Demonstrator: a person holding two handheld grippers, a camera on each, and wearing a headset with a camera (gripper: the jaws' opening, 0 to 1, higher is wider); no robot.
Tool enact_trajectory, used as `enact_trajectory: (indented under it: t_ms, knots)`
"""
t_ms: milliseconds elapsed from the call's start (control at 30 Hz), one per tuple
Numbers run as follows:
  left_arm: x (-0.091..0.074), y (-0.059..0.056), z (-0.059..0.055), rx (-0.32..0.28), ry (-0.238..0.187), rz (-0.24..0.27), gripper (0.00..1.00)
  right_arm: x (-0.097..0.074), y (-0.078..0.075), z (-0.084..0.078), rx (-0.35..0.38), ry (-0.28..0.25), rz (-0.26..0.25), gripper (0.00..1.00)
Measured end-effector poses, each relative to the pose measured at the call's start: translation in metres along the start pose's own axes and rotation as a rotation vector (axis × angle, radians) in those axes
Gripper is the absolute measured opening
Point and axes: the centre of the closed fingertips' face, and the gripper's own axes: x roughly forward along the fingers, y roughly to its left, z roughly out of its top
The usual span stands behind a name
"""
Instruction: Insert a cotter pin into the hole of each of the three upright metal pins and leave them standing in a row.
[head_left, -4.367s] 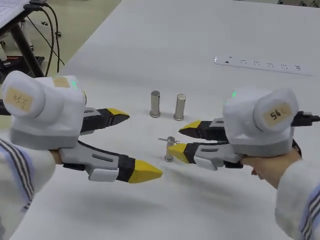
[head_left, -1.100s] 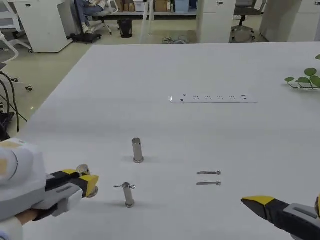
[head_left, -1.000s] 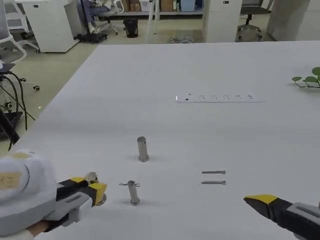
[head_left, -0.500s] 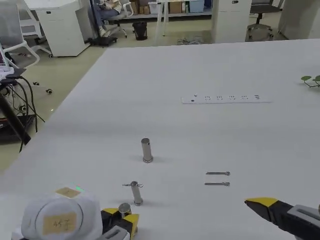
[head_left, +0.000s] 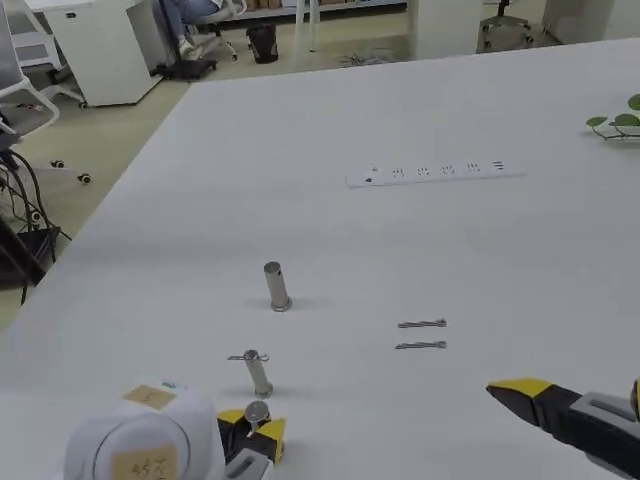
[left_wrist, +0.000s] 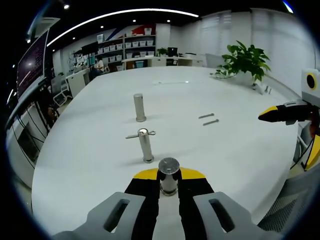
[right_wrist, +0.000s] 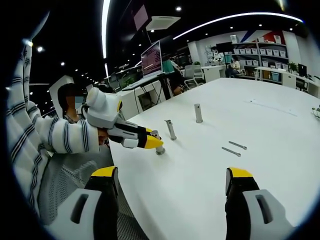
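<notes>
left gripper (left_wrist: 169, 186): jaws clamped on the held pin (left_wrist: 169, 169), gripped on the shank, head up; base at or just off the worktop (left_wrist: 240, 150), can't tell which; its cross-hole isn't visible.
near ahead of those jaws the second pin (left_wrist: 145, 145) stands with a fitted cotter pin (left_wrist: 134, 135) through its head; further ahead the third pin (left_wrist: 139, 107) stands bare; the three run roughly in a line away from the left jaws.
right gripper (right_wrist: 172, 172): jaws spread wide, nothing in them.
two loose cotter pins (right_wrist: 237, 145) lie flat on the worktop ahead of it, toward its right-hand jaw, side by side and parallel; long axes mostly crosswise to the jaw line, so I'd judge a straight reach closes across a shank with little wrist roll.
right gripper is nearer to them; left is occupied; from the left jaws they sit well apart, ahead and to the right.
my read: one of three done; next is a cotter pickup; thin wire flat on the worktop may skate.
</notes>
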Motion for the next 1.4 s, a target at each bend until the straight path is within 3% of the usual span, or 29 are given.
enact_trajectory:
  t_ms: [133, 367, 500, 533, 600, 733, 867, 933, 967, 1133, 1200, 1400]
  knots:
    - [-0.001, -0.001, -0.001, 0.009, -0.004, 0.011, 0.1, 0.001, -0.001, 0.001, -0.009, 0.001, 0.005, 0.87]
    - [-0.003, -0.002, -0.002, -0.034, -0.019, 0.025, 0.1, 0.001, -0.004, 0.002, -0.021, 0.003, 0.0, 0.87]
    - [-0.003, -0.003, -0.001, -0.056, -0.019, -0.01, 0.11, 0.0, -0.004, 0.004, -0.022, 0.001, -0.005, 0.87]
    - [-0.004, -0.006, 0.0, -0.072, -0.021, -0.034, 0.13, -0.001, -0.004, 0.004, -0.023, 0.001, -0.006, 0.87]
    - [-0.008, -0.007, 0.006, -0.043, -0.041, -0.064, 0.2, -0.001, -0.004, 0.004, -0.025, 0.006, -0.008, 0.87]
    - [-0.018, -0.011, 0.013, -0.023, -0.053, -0.131, 0.4, -0.002, -0.006, 0.008, -0.042, 0.008, -0.01, 0.87]
    - [-0.032, -0.021, 0.02, -0.029, -0.068, -0.251, 0.56, -0.003, -0.012, 0.012, -0.071, 0.022, -0.013, 0.86]
    - [-0.038, -0.024, 0.021, 0.021, -0.077, -0.283, 0.64, -0.003, -0.016, 0.012, -0.089, 0.035, -0.011, 0.86]
    - [-0.042, -0.026, 0.021, 0.018, -0.076, -0.303, 0.67, -0.002, -0.019, 0.013, -0.106, 0.044, -0.012, 0.86]
    - [-0.057, -0.026, 0.027, 0.059, -0.125, -0.348, 0.85, 0.003, -0.034, 0.018, -0.123, 0.061, 0.004, 0.84]
    - [-0.06, -0.027, 0.026, 0.071, -0.126, -0.366, 0.97, 0.006, -0.039, 0.017, -0.133, 0.089, 0.016, 0.82]
    - [-0.07, -0.028, 0.023, 0.082, -0.114, -0.418, 0.99, 0.016, -0.053, 0.02, -0.238, 0.174, 0.035, 0.77]
